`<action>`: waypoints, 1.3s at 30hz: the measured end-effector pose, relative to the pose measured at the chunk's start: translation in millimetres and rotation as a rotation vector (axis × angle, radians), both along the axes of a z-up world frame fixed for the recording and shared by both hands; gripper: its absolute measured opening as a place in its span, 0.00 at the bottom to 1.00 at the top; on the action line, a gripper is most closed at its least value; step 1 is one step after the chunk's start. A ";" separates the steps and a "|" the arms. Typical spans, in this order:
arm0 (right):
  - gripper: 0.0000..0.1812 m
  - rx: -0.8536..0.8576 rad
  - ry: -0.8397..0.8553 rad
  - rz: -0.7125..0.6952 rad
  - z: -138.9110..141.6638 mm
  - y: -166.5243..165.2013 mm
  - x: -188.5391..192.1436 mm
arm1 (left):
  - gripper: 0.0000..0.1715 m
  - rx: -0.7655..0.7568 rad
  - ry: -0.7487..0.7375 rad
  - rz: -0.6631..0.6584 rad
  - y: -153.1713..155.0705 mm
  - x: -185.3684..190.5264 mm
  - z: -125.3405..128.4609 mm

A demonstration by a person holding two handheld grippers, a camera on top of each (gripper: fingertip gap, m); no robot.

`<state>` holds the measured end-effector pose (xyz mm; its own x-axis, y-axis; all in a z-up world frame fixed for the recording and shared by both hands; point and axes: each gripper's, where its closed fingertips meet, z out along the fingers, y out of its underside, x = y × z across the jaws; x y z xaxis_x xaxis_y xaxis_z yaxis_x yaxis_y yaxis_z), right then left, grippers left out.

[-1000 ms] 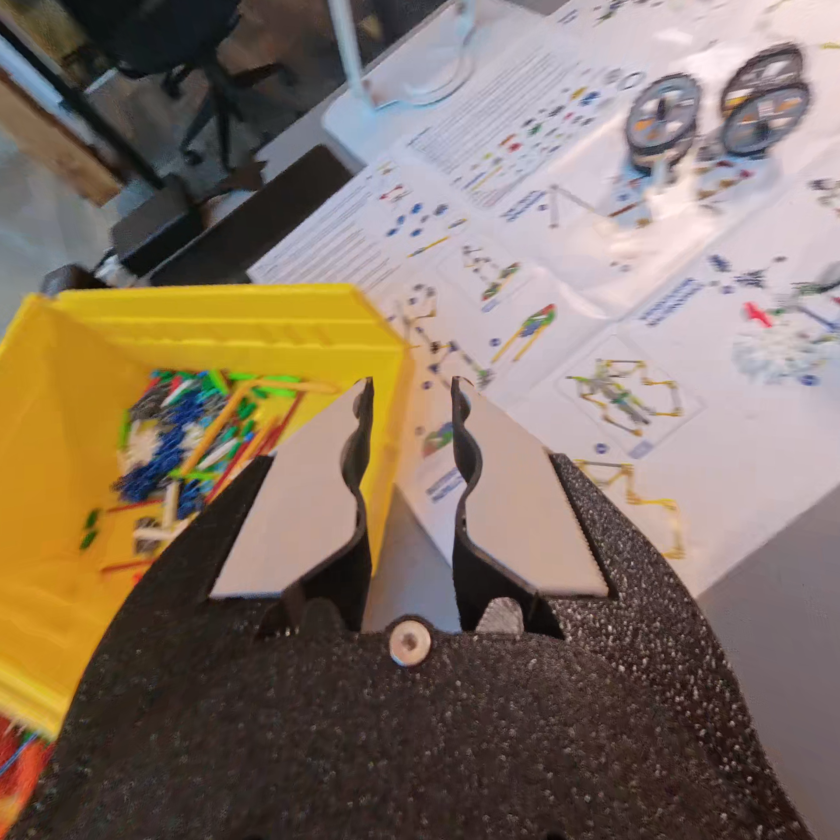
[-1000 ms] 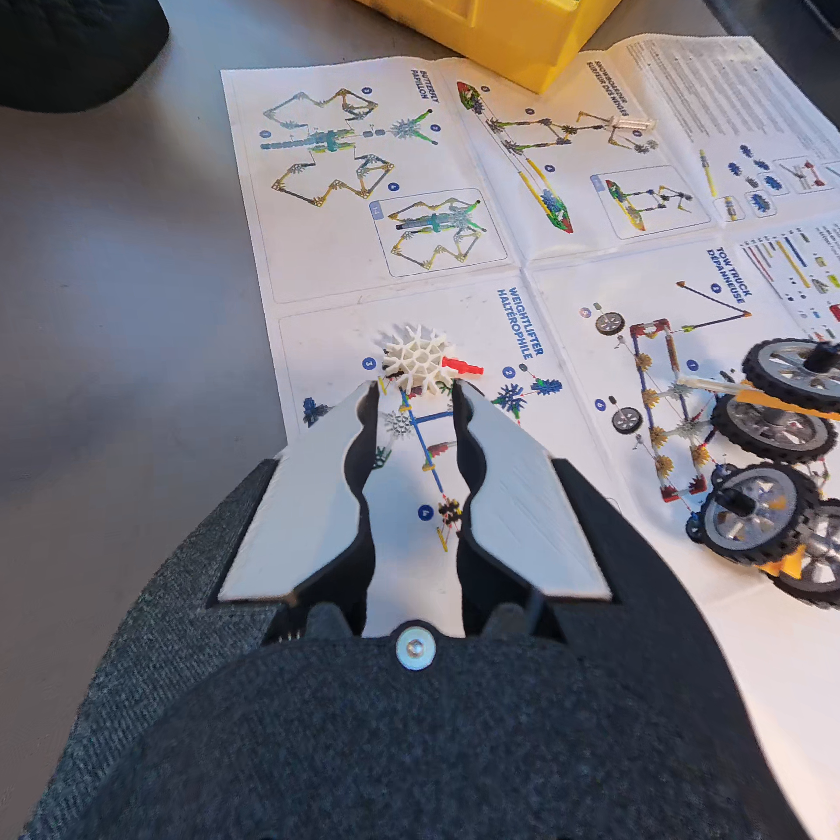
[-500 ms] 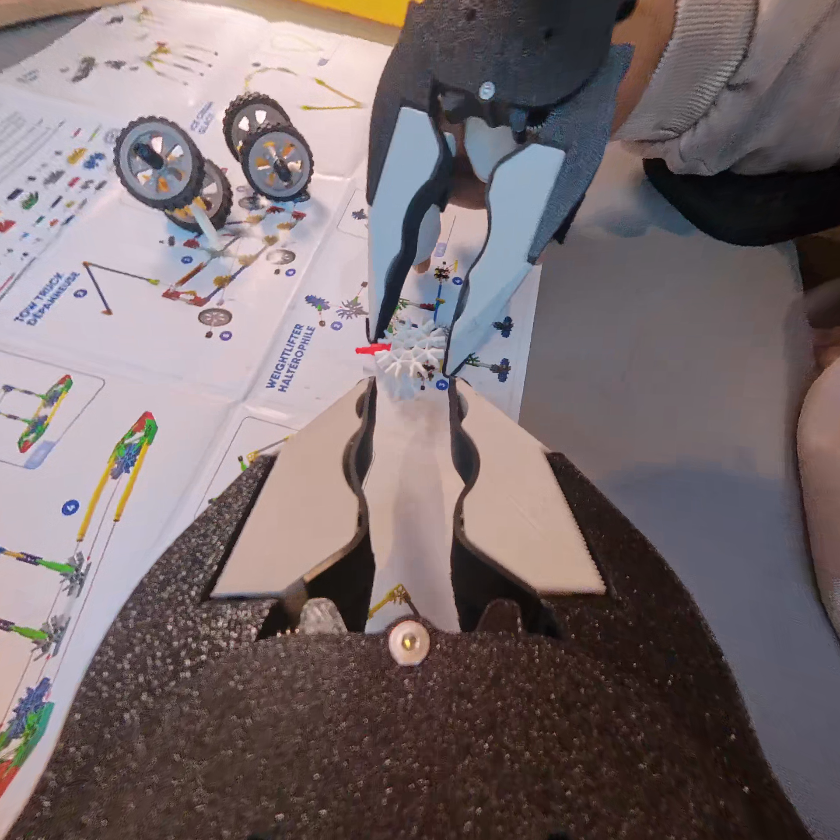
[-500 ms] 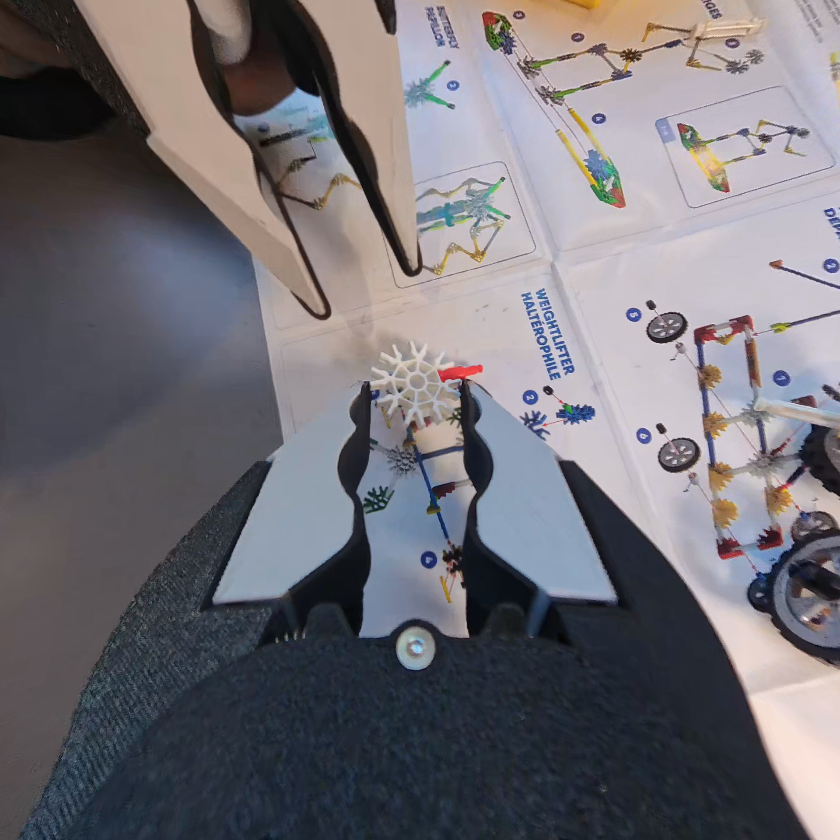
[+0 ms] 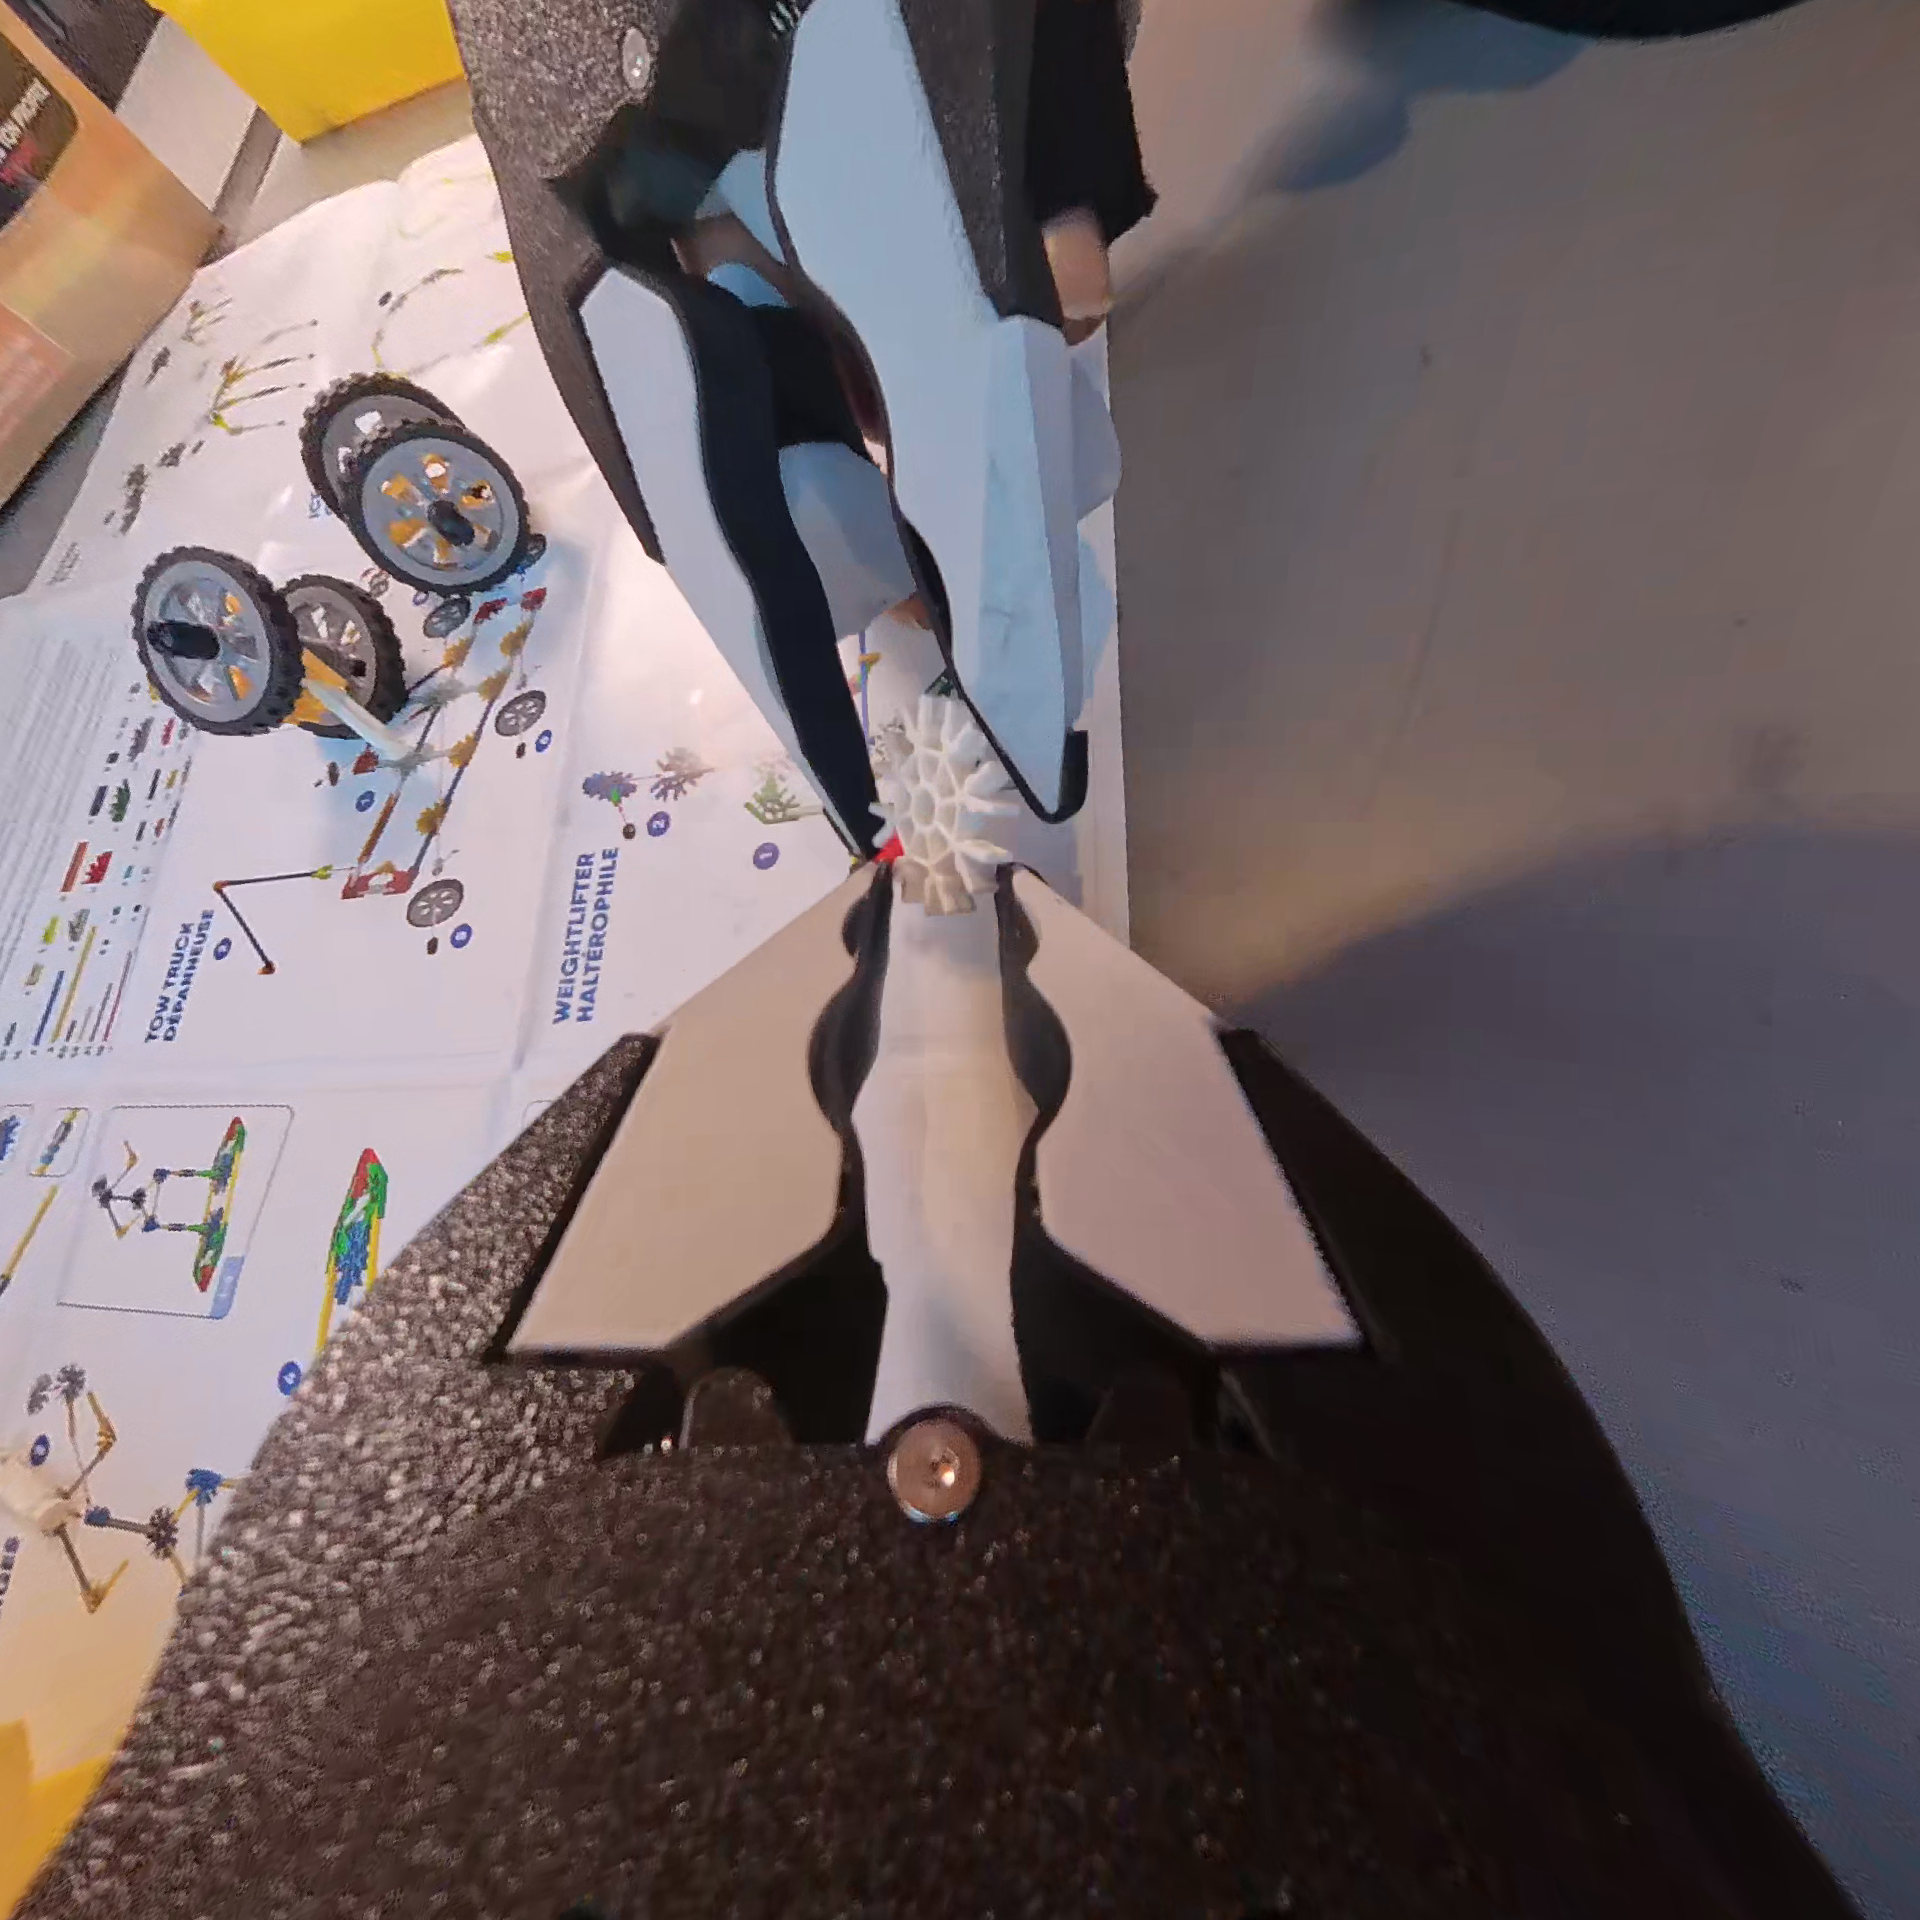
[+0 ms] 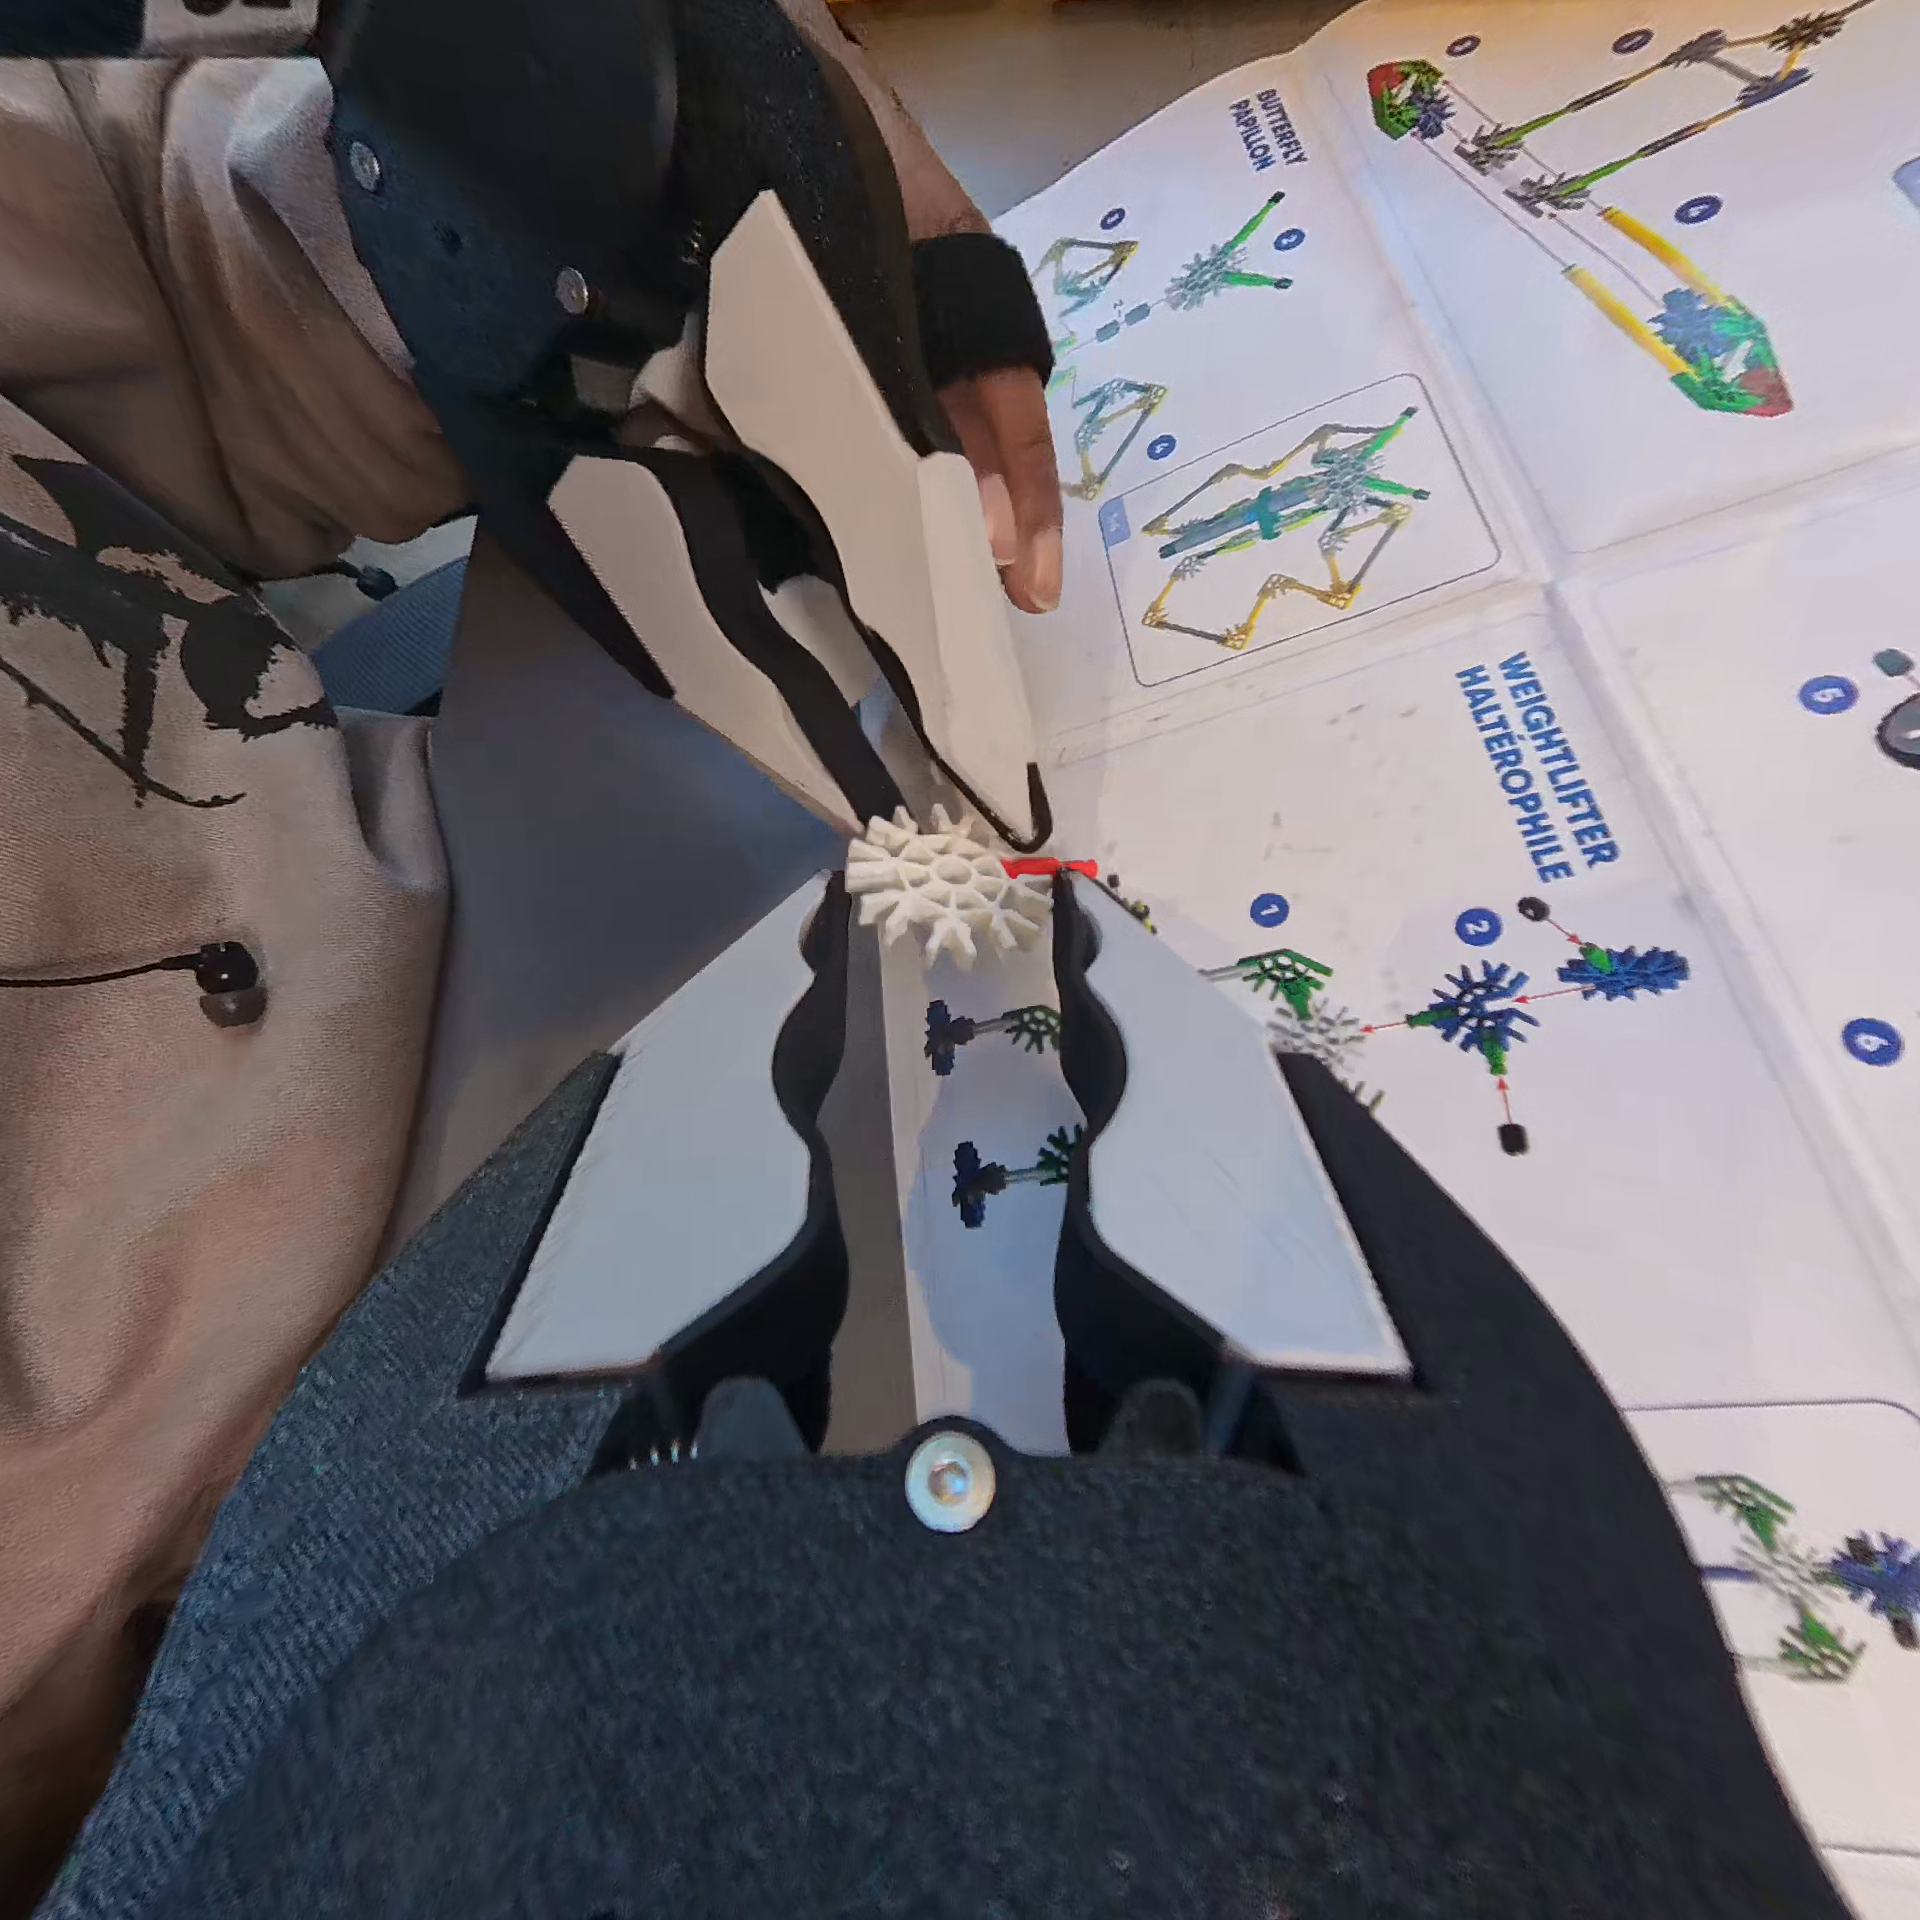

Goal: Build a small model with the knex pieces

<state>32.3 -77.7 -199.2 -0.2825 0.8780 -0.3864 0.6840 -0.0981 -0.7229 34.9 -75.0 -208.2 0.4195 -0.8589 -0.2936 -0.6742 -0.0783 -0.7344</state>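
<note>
A white snowflake-shaped connector (image 6: 940,899) with a short red rod (image 6: 1044,868) on one side is held just above the instruction sheet (image 6: 1351,790). My right gripper (image 6: 945,883) is shut on it, one fingertip on each side. My left gripper (image 5: 948,875) faces it from the opposite side. Its jaws are narrowed around the connector's (image 5: 945,810) far edge and look closed on it. In the left wrist view the right gripper (image 5: 956,816) comes down from the top. In the right wrist view the left gripper (image 6: 945,826) comes in from the upper left, with a hand (image 6: 1013,499) behind it.
A wheeled model (image 5: 416,520) stands on the sheet to the left. A yellow bin (image 5: 312,62) and a cardboard box (image 5: 62,260) are beyond it. Bare grey table (image 5: 1558,623) lies to the right. The person's beige top (image 6: 156,727) is close on the right gripper's left. Only a small space, under 4 cm, lies between the two pairs of fingers.
The left gripper swung from the yellow bin to face the right gripper, moved up to the connector and narrowed its jaws on it. The right gripper kept holding the connector and turned a little.
</note>
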 end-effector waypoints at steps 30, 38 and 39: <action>0.05 0.550 0.307 0.265 6.2 -12.8 22.9 | 0.06 -0.174 0.016 -0.202 -0.3 0.6 -7.9; 0.05 0.519 0.302 0.295 4.6 -14.1 28.9 | 0.05 -0.218 0.015 -0.331 -3.0 18.4 -13.7; 0.05 0.516 0.304 0.295 4.5 -14.5 29.2 | 0.04 -0.214 0.019 -0.334 -2.9 18.7 -13.9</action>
<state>61.5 -92.2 -194.7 -0.5694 0.7981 0.1970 0.3878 0.4721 -0.7916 53.5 -77.9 -222.1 0.1028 -0.9899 -0.0978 -0.7017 -0.0025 -0.7125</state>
